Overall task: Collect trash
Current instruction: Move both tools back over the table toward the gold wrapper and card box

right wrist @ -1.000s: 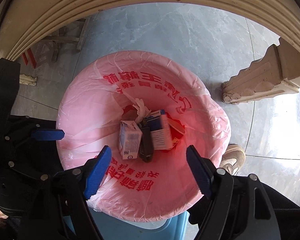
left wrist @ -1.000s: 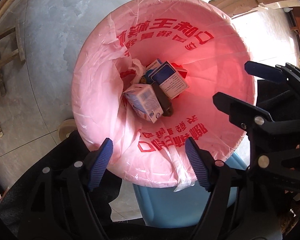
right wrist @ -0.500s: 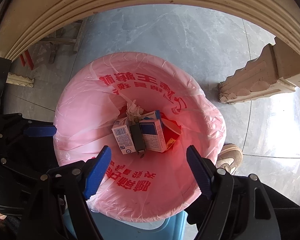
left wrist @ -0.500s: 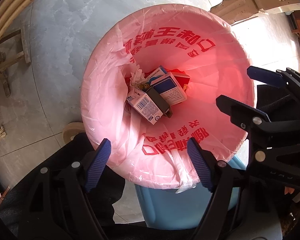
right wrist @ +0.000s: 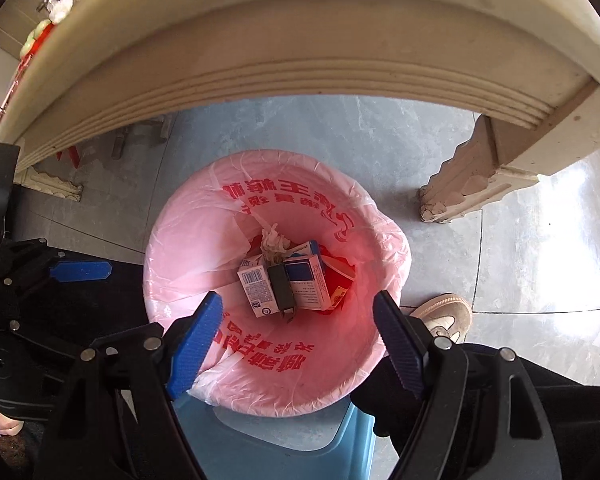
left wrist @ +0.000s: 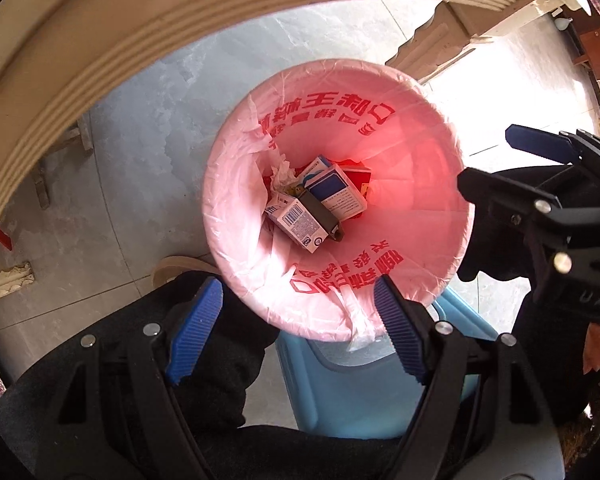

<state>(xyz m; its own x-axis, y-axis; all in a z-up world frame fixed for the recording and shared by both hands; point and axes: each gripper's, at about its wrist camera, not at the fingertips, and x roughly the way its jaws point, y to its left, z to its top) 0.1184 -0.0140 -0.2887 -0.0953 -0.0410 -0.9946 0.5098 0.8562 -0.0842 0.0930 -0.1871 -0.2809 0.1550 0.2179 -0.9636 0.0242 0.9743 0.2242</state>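
Observation:
A blue bin lined with a pink bag [left wrist: 400, 152] printed in red stands on the floor below both grippers; it also shows in the right wrist view [right wrist: 188, 264]. In it lie a white carton with a barcode [left wrist: 298, 222] [right wrist: 256, 288], a blue-and-white box [left wrist: 336, 192] [right wrist: 306, 282], a black flat object [left wrist: 320, 210] [right wrist: 281, 286], red packaging [right wrist: 336, 286] and a crumpled tissue [left wrist: 282, 170] [right wrist: 274, 242]. My left gripper [left wrist: 298, 328] is open and empty above the bin's near rim. My right gripper [right wrist: 296, 338] is open and empty above it too.
A cream table edge with moulded grooves [right wrist: 300, 56] arches overhead, with its carved leg [right wrist: 472, 184] to the right of the bin. The floor is grey tile [left wrist: 140, 184]. A person's shoe [right wrist: 446, 316] is beside the bin. The bin's blue wall [left wrist: 364, 392] shows below the bag.
Both grippers have risen away from the bin, which looks smaller now, and the table edge has come into view overhead. Both stay open and empty.

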